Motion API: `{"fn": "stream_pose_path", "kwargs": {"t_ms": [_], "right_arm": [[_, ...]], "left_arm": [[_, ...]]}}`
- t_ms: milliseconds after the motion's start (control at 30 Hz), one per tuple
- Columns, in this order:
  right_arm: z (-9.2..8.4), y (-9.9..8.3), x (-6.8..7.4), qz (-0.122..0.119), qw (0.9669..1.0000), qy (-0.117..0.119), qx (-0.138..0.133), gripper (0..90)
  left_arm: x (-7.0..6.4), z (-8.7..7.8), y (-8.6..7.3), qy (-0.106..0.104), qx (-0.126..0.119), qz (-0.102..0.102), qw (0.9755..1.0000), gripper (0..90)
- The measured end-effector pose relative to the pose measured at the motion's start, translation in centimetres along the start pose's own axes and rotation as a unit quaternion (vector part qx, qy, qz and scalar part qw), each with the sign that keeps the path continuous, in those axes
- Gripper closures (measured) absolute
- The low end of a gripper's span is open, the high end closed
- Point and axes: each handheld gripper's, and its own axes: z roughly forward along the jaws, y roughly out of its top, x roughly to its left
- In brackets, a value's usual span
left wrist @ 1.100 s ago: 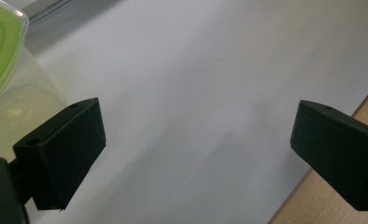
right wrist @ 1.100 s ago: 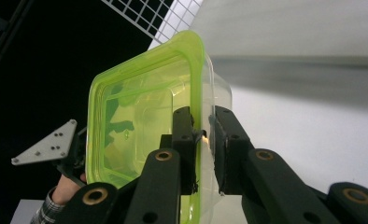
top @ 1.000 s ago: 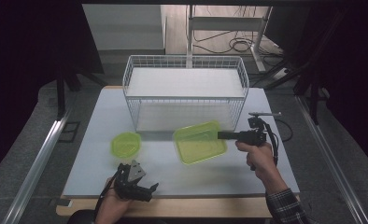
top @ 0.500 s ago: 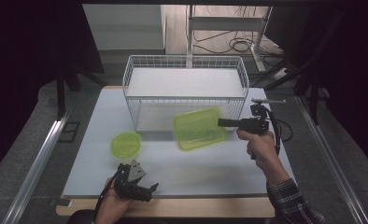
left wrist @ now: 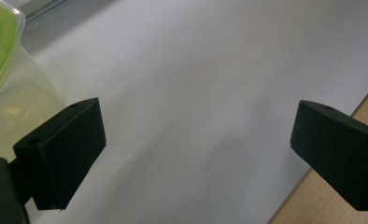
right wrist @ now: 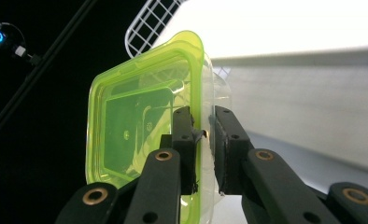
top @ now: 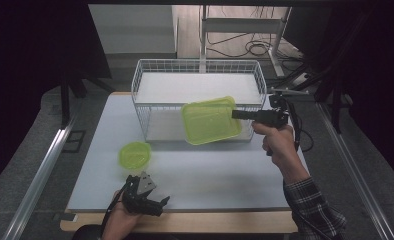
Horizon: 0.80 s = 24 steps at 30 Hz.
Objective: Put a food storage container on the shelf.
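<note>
My right gripper (top: 236, 114) (right wrist: 203, 133) is shut on the edge of a square container with a lime-green lid (top: 208, 120) (right wrist: 140, 126), held in the air in front of the white wire basket (top: 197, 68) (right wrist: 149, 21). A small round container with a green lid (top: 134, 154) (left wrist: 4, 88) rests on the white table. My left gripper (top: 157, 205) (left wrist: 196, 149) lies low near the table's front edge, just right of the round container, its jaws wide open with nothing between them.
The white table top (top: 210, 175) sits on a wooden board whose edge (left wrist: 331, 205) shows at the front. Metal rails run along both sides. Cables and a stand lie beyond the basket.
The right gripper has lifted the square container off the table and carried it up toward the basket's front. The left gripper has stayed put.
</note>
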Motion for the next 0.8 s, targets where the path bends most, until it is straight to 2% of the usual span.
{"fn": "stream_pose_path", "kwargs": {"t_ms": [333, 800], "right_arm": [[0.6, 2.3, 1.1, -0.014, 0.9997, -0.016, -0.016, 80.1], [1.7, 4.7, 1.7, -0.014, 0.9987, -0.031, -0.038, 80.1]], "left_arm": [[0.1, 0.0, 0.0, -0.001, 0.0, -0.001, 1.0, 3.0], [0.1, 0.0, 0.0, -0.001, 0.004, 0.0, 1.0, 3.0]]}}
